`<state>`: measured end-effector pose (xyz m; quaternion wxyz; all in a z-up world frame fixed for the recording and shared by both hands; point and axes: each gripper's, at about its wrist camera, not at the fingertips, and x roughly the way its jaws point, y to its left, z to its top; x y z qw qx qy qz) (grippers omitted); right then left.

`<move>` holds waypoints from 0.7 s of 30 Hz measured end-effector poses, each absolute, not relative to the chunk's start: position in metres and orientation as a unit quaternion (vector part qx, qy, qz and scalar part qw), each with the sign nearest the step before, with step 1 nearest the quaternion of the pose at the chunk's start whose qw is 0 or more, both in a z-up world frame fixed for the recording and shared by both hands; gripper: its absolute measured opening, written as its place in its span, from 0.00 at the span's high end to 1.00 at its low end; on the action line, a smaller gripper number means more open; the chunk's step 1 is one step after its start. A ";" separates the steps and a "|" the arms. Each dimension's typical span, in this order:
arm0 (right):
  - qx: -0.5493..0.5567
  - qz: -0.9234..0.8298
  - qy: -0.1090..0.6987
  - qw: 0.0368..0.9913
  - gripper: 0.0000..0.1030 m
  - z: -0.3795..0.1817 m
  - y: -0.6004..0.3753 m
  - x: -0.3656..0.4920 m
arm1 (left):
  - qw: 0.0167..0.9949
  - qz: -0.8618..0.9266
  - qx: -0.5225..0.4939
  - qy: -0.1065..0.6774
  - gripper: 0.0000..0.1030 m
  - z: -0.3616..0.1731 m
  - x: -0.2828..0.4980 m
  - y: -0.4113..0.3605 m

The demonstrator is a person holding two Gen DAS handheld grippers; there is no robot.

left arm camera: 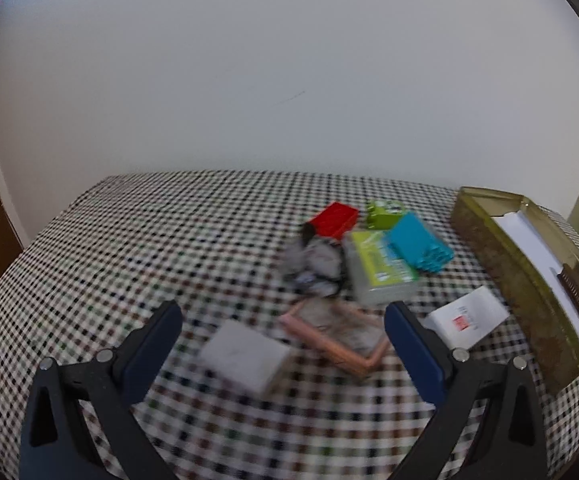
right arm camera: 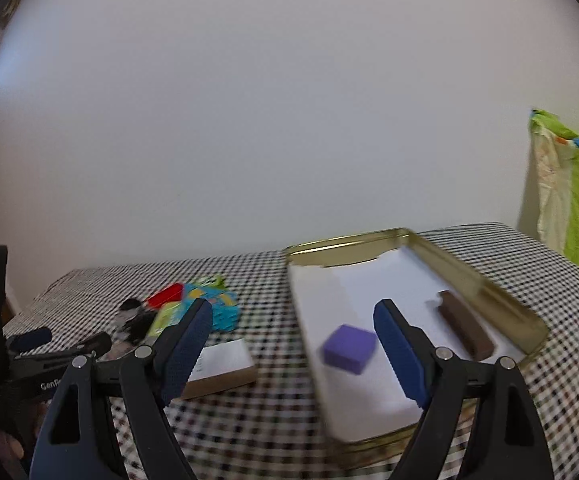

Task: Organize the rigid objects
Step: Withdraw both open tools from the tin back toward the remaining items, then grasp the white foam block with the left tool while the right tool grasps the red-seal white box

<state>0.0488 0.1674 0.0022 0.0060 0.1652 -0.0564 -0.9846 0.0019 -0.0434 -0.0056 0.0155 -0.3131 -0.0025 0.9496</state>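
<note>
Your right wrist view is the only one that looks down into the gold tin (right arm camera: pixel 485 292): a purple block (right arm camera: pixel 348 348) lies on its white liner, and a brown bar (right arm camera: pixel 465 326) lies along the far wall, well apart from it. From the left wrist view the same tin (left arm camera: pixel 501 264) is side-on at the right edge, so you only get the brown bar (left arm camera: pixel 575 293) and no purple block.

The left view does give you the clutter on the checkered cloth (left arm camera: pixel 129 248): a red box (left arm camera: pixel 335 219), a teal box (left arm camera: pixel 419 246) resting on a green-labelled pack (left arm camera: pixel 381 270), a pink-framed piece (left arm camera: pixel 335 334) and a blurry white block (left arm camera: pixel 245 356).

Your left gripper (left arm camera: pixel 283 330) is spread wide with nothing in it; the white block and pink piece sit between its fingers, just ahead. Your right gripper (right arm camera: pixel 293 330) is also wide open and empty, with the purple block between its fingers and nearer the right one.
</note>
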 end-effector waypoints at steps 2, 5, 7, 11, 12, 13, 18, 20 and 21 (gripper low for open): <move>0.178 -0.982 -0.053 0.021 0.18 0.000 0.156 0.045 | 0.015 0.946 -0.325 -0.010 0.01 -0.008 -0.002 -0.057; 0.197 -0.978 -0.051 0.038 0.18 -0.003 0.142 0.041 | 0.018 0.939 -0.342 -0.023 0.01 -0.013 -0.007 -0.073; 0.210 -0.975 -0.051 0.047 0.18 -0.005 0.135 0.036 | 0.025 0.936 -0.351 -0.030 0.01 -0.017 -0.009 -0.080; 0.254 -0.964 -0.048 0.065 0.18 -0.013 0.121 0.023 | 0.044 0.927 -0.370 -0.032 0.01 -0.023 -0.013 -0.085; 0.267 -0.960 -0.054 0.071 0.18 -0.015 0.119 0.020 | 0.048 0.926 -0.373 -0.032 0.01 -0.023 -0.014 -0.084; 0.276 -0.956 -0.060 0.075 0.18 -0.018 0.119 0.017 | 0.052 0.924 -0.378 -0.030 0.01 -0.024 -0.015 -0.082; 0.306 -0.945 -0.078 0.081 0.18 -0.027 0.120 0.013 | 0.055 0.911 -0.409 -0.026 0.01 -0.034 -0.025 -0.078; 0.321 -0.940 -0.089 0.079 0.18 -0.032 0.122 0.012 | 0.044 0.905 -0.421 -0.038 0.01 -0.037 -0.028 -0.080; 0.326 -0.937 -0.093 0.079 0.18 -0.033 0.123 0.010 | 0.042 0.902 -0.426 -0.047 0.01 -0.038 -0.030 -0.083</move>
